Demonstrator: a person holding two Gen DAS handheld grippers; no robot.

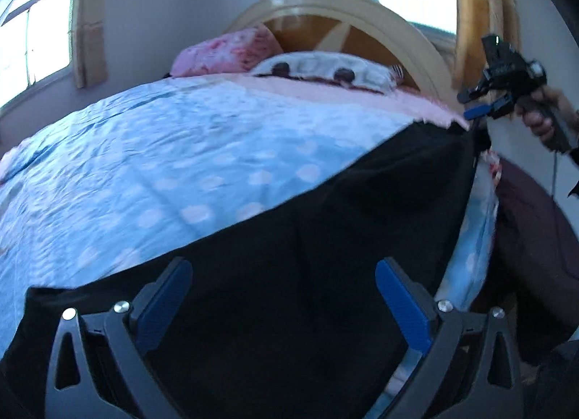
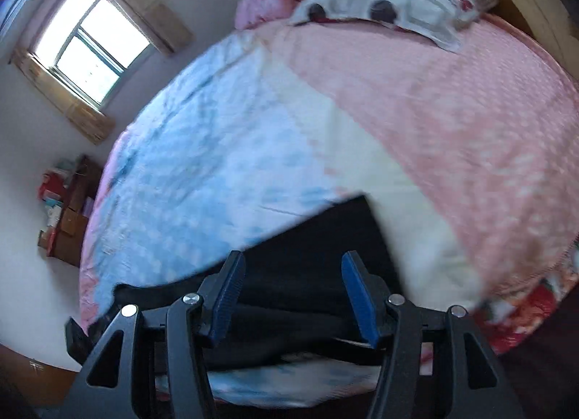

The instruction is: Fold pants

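Black pants (image 1: 325, 223) lie flat along the near edge of the bed, on the blue dotted quilt (image 1: 163, 151). My left gripper (image 1: 286, 274) is open and empty just above one end of the pants. My right gripper (image 2: 293, 267) is open and empty over the other end of the pants (image 2: 307, 267). In the left wrist view the right gripper (image 1: 481, 108) shows at the far corner of the pants, held in a hand. Nothing sits between either pair of fingers.
A pink blanket (image 2: 452, 100) covers the head end of the bed. A white pillow (image 1: 325, 70) and a pink pillow (image 1: 224, 51) lie against the wooden headboard (image 1: 325, 6). A window (image 2: 90, 42) and a cluttered shelf (image 2: 65, 209) are beyond the bed.
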